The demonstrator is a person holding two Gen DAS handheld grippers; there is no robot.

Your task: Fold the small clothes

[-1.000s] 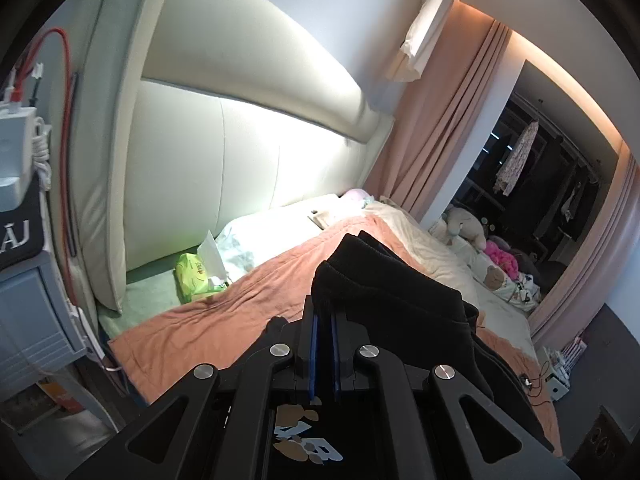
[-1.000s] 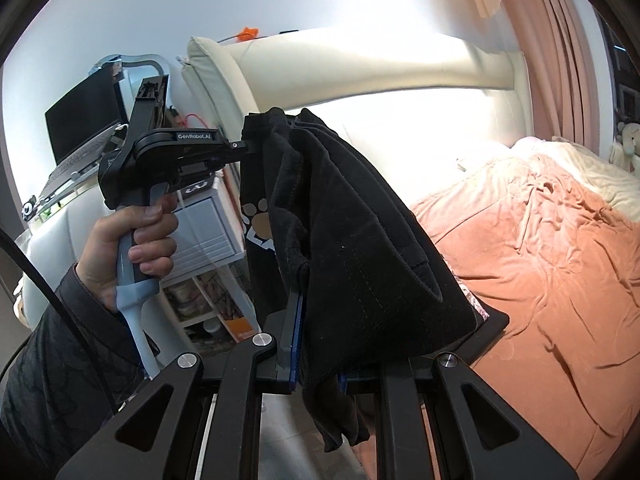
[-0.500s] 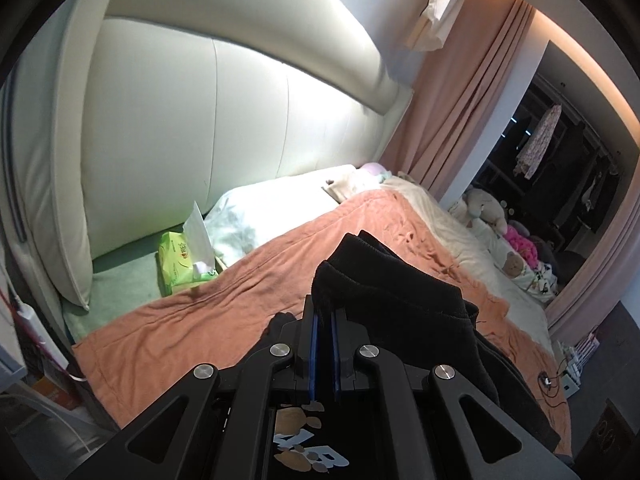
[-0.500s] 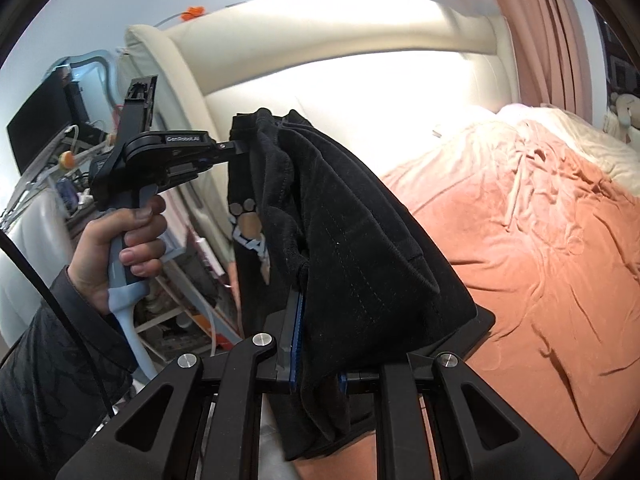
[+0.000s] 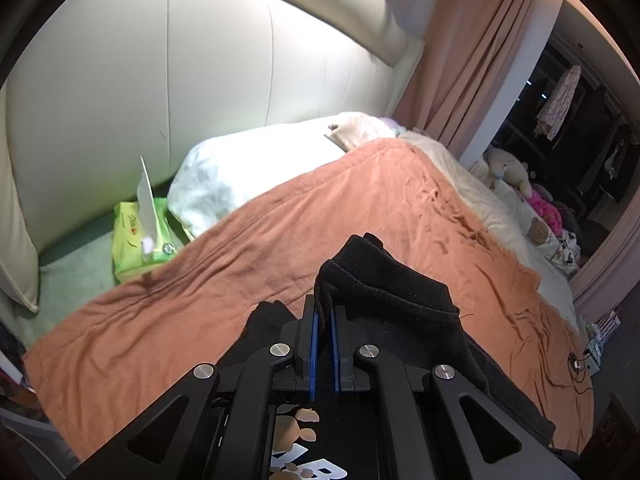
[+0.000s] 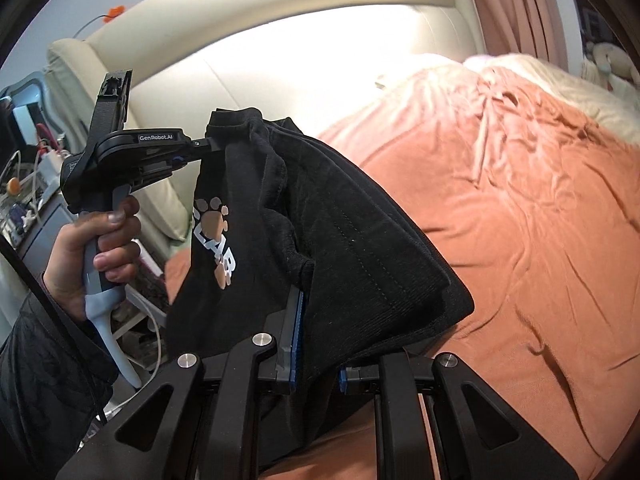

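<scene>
I hold black shirt [image 6: 344,240] up over orange blanket [image 6: 520,220]. Left gripper [image 5: 323,316] fingers pinch one top edge tight. Right gripper [image 6: 316,344] fingers clamp other edge, cloth between.

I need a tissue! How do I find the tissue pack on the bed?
Start at the big cream headboard. At its foot, left of the white pillow, lies the tissue pack. It is the only lime-green thing, with a white sheet sticking up.

Orange blanket [image 5: 360,216] lies open; tissue pack [image 5: 140,236] borders its headboard-side edge
</scene>
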